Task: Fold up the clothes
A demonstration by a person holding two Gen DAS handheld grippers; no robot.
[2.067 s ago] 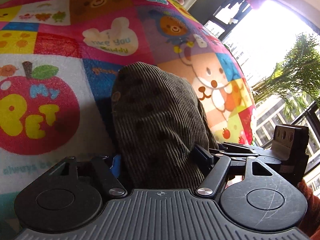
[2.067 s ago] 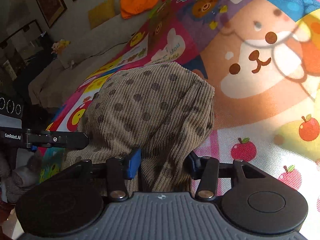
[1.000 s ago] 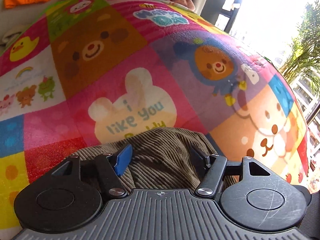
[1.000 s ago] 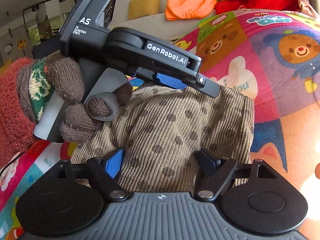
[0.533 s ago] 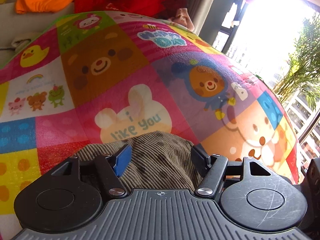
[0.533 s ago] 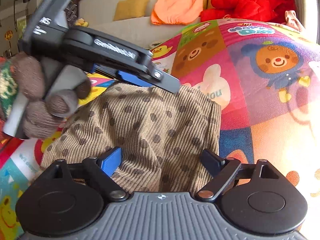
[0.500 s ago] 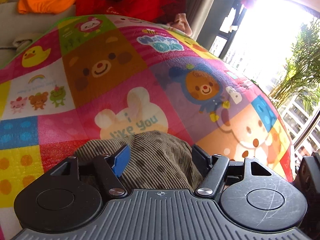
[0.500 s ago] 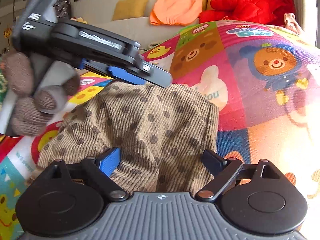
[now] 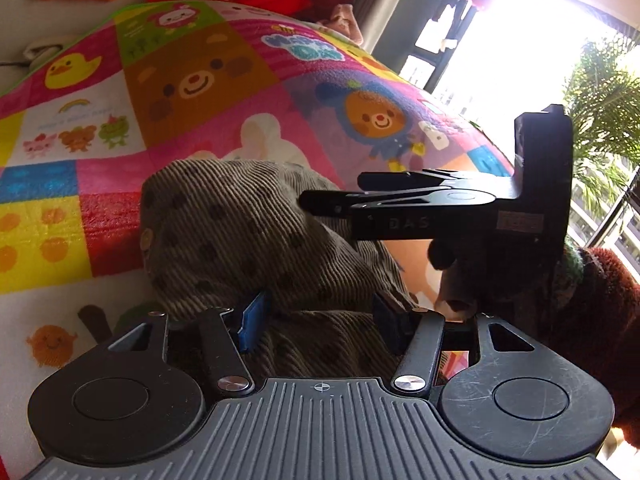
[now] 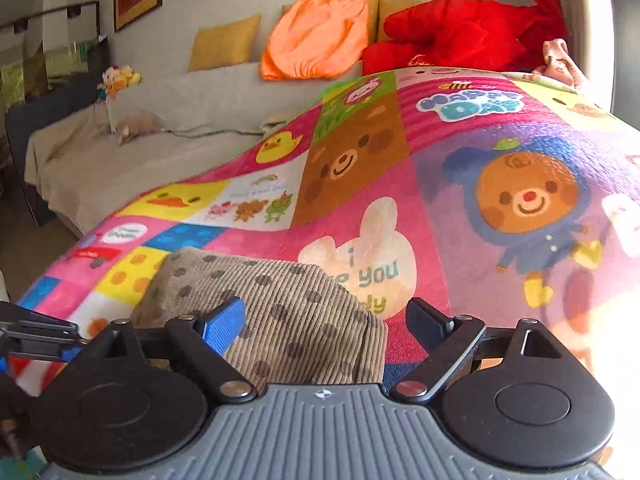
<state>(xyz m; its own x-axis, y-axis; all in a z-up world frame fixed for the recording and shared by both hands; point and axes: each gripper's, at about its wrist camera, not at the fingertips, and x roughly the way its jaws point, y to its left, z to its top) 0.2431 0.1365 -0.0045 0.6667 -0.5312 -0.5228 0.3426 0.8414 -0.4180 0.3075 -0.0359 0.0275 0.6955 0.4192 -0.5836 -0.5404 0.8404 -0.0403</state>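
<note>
Two grippers work the folded corduroy garment (image 9: 256,232). The left gripper (image 9: 320,320) has just been closing, cloth between its fingers, though I cannot tell whether they pinch it; the right gripper (image 10: 324,320) stands spread, cloth by its blue finger (image 10: 222,322). Likely next: a firm pinch for another fold.

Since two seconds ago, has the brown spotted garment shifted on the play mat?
Yes. The brown spotted garment has moved up the play mat; its top edge now overlaps the white rabbit patch it earlier lay below.
</note>
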